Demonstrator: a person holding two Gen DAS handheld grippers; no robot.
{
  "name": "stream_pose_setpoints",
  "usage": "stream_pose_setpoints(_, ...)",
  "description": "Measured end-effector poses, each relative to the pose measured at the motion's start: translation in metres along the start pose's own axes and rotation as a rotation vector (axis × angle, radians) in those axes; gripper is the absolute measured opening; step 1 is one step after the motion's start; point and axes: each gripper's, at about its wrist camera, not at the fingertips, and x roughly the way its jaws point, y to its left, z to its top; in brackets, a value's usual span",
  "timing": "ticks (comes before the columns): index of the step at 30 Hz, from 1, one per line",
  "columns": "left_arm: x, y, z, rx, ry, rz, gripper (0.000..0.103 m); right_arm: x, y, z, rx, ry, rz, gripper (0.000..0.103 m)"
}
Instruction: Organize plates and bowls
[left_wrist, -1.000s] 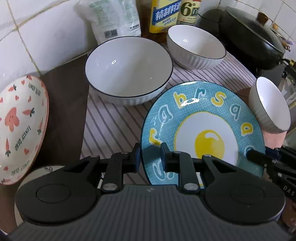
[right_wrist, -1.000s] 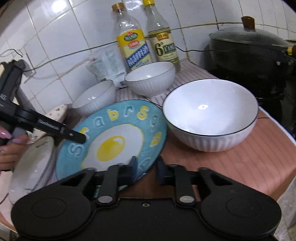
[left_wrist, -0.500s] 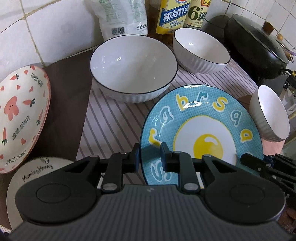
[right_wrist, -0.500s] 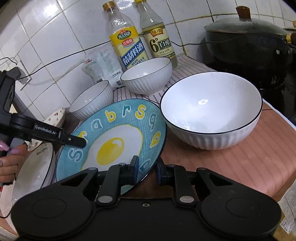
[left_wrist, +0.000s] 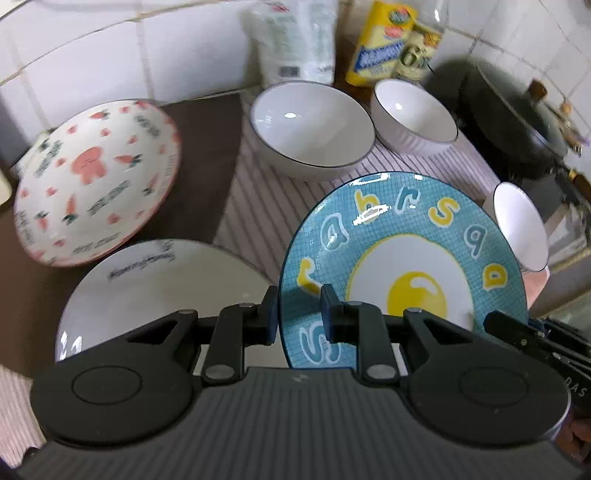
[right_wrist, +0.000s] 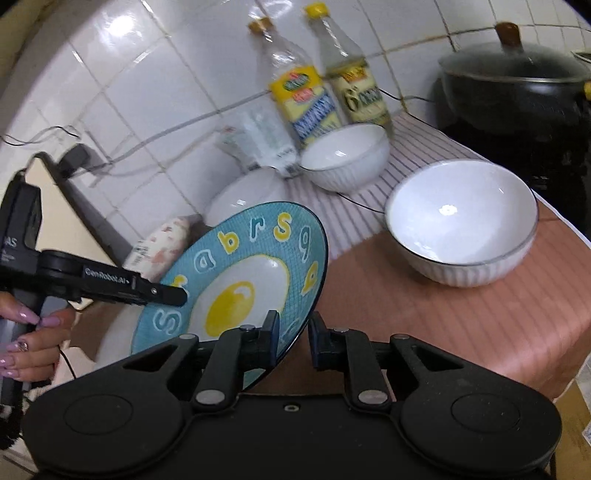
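**Blue egg plate gripped from both sides**

The blue egg plate (left_wrist: 402, 266) is tilted up off the tabletop (right_wrist: 424, 314), held at opposite rims. The left gripper (left_wrist: 298, 315) has its jaws clamped narrow on the plate's near edge; the right gripper (right_wrist: 291, 339) likewise pinches the rim. Left of the plate lies a white plate (left_wrist: 159, 295), with a pink-patterned plate (left_wrist: 96, 181) beyond it. Behind it stand three white bowls.

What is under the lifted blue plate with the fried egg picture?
Under the tilted round blue fried-egg plate, the round white plate with black script and striped cloth show on its left side. What lies directly beneath it is covered.
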Motion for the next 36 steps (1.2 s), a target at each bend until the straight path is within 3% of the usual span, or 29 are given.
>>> stream_pose_setpoints(7,-0.057,0.026,-0.019,-0.067,-0.064,0.036,0.021,-0.011,0.04,0.01,-0.032,0.003,0.077,0.021)
stream_pose_setpoints(15,-0.104,0.075,-0.056,-0.191,-0.094,0.095,0.021,-0.001,0.096,0.011,-0.154,0.077,0.15,0.021)
stream_pose_setpoints(24,-0.101,0.125,-0.091,-0.317,-0.069,0.134,0.021,0.036,0.137,0.003,-0.25,0.207,0.146,0.02)
stream_pose_setpoints(36,-0.062,0.15,-0.099,-0.335,0.002,0.133,0.021,0.075,0.147,0.0,-0.269,0.323,0.06,0.019)
